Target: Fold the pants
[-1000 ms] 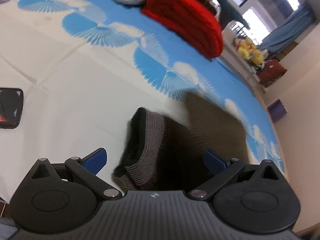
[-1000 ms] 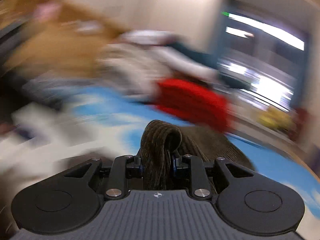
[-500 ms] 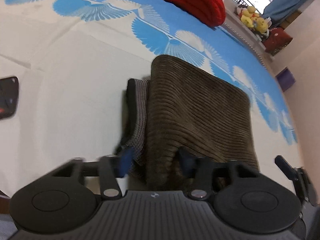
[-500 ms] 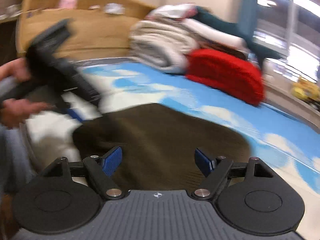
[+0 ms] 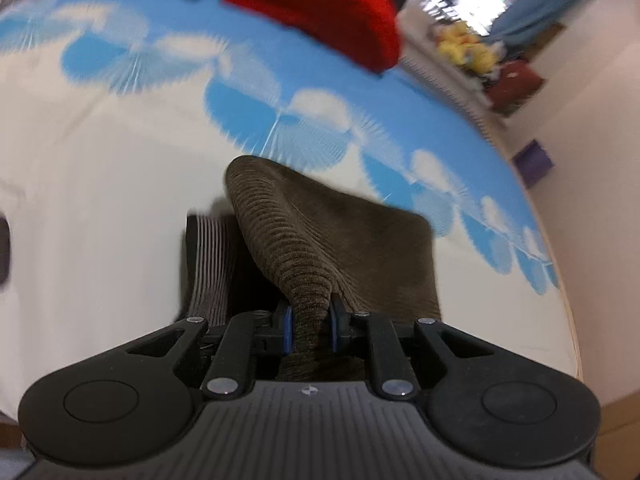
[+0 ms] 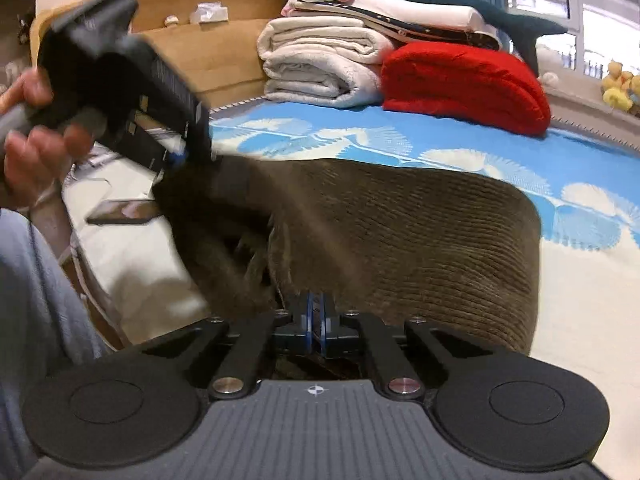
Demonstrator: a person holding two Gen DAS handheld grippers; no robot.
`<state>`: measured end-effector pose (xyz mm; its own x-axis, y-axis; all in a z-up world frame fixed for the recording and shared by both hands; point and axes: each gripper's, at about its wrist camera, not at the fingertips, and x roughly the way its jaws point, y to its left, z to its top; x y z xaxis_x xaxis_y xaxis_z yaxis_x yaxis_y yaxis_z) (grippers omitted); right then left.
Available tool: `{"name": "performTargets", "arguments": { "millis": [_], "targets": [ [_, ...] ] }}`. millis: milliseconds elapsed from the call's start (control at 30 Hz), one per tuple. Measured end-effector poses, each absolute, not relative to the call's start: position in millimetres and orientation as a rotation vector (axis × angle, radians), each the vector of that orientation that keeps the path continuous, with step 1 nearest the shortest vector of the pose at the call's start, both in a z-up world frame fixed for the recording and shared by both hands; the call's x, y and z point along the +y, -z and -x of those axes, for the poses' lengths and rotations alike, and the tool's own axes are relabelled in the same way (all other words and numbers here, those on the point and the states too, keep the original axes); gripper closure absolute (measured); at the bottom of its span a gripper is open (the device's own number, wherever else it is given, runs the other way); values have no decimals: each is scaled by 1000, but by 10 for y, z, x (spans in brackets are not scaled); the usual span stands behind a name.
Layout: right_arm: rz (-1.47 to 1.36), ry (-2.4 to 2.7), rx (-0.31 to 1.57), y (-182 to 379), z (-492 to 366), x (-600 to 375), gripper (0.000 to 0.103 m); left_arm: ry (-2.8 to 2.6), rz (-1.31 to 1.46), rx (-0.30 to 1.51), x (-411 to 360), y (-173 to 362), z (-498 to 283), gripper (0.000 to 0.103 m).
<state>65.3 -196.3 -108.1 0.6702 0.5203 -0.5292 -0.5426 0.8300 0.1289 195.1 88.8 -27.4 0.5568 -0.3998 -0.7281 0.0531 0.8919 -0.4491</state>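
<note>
Left tongs [image 5: 309, 322]: closing on a bunched ridge of the pants [image 5: 344, 248]; the blue pads are pressing the cloth from both sides, and the fold is rising up and away from them.
Right tongs [image 6: 316, 320]: the blue pads are standing almost together at the near edge of the pants [image 6: 400, 232]; the cloth is touching the tips, but I cannot tell if any of it is sitting between them.
Pants: brown corduroy, lying on the bed [image 5: 100, 200] just ahead of both tongs; a grey ribbed band [image 5: 212, 264] is showing to the left of the left tongs, under the lifted fold.
Left tool: in the right view the left gripper [image 6: 120, 80] is appearing far left and above, blurred, with its tip in the pants and a hand [image 6: 32, 148] holding it.
Bed: a white and blue sheet is covering it.
Red blanket [image 6: 464, 84]: lying far ahead of the tongs, beside folded white towels [image 6: 320, 64].
Phone [image 6: 124, 212]: lying on the bed, left of the right tongs, near the pants.
Plush toys [image 5: 468, 44]: sitting far ahead to the right.
</note>
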Motion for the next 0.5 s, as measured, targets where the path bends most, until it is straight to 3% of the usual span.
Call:
{"name": "performTargets", "arguments": {
  "millis": [100,200,333,467,500],
  "targets": [
    [33,-673,626,1134,-604,-1931,100,193,317,988,1024,638,-1799,84],
    [122,-727,755,1393,-579,-1741,102,149,412,1045,1240,1094,-1779,73],
    [115,-766,750,1338,-520,-1712,101,172,360,949,1206,837,-1679,70],
    [-132,-740,529,878,-569,-2057,101,200,346,862,1075,574,-1616,42],
    [-174,-685,478,812,-641,-2113,101,213,316,861,984,571,-1658,40]
  ]
}}
